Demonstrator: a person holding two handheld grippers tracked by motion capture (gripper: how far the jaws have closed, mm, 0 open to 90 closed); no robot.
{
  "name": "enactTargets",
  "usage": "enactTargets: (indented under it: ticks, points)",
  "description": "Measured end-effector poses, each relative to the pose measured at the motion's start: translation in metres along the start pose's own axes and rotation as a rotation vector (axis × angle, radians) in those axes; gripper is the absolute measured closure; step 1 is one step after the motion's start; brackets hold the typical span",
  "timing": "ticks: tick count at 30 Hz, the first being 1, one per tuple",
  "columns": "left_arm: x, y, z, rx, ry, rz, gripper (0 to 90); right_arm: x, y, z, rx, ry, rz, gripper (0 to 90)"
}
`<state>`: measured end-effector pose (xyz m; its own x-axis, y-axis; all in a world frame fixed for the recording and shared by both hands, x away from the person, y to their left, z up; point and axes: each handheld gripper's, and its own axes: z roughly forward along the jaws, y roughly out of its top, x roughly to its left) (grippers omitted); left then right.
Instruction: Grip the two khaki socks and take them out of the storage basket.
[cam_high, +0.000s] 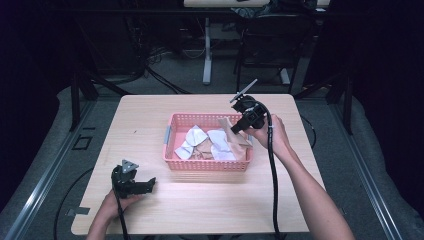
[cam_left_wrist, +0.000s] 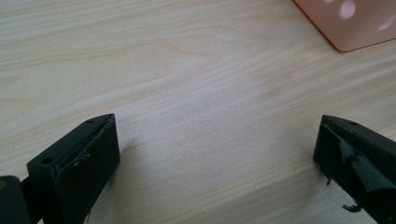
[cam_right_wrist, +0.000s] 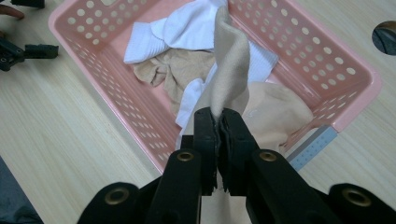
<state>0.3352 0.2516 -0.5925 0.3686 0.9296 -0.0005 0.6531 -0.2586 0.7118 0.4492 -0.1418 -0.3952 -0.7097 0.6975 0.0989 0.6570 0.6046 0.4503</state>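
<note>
A pink perforated basket (cam_high: 175, 120) (cam_right_wrist: 322, 60) sits mid-table with white and beige socks in it. My right gripper (cam_high: 240, 126) (cam_right_wrist: 218, 116) hovers over the basket's right end, shut on a beige sock (cam_right_wrist: 231, 60) (cam_high: 223, 123) that stands up from the pile. White socks (cam_high: 196, 136) (cam_right_wrist: 187, 25) and more beige socks (cam_right_wrist: 175, 65) lie on the basket floor. My left gripper (cam_high: 150, 184) (cam_left_wrist: 215, 158) rests low over bare wood at the front left, open with nothing between its jaws. A corner of the basket (cam_left_wrist: 348, 23) shows at the upper right of the left gripper view.
The light wooden table (cam_high: 200, 210) has free room in front of and left of the basket. Beyond the far edge stand dark table legs, a chair (cam_high: 272, 40) and floor cables. The right gripper's cable (cam_high: 272, 175) trails along the person's forearm.
</note>
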Motion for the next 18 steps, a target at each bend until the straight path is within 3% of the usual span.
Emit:
enactTargets:
  ticks: [18]
  points:
    - [0.000, 0.000, 0.000, 0.000, 0.000, -0.001, 0.4, -0.001, -0.005, -0.031, -0.048, -0.015, 0.002, 85.8]
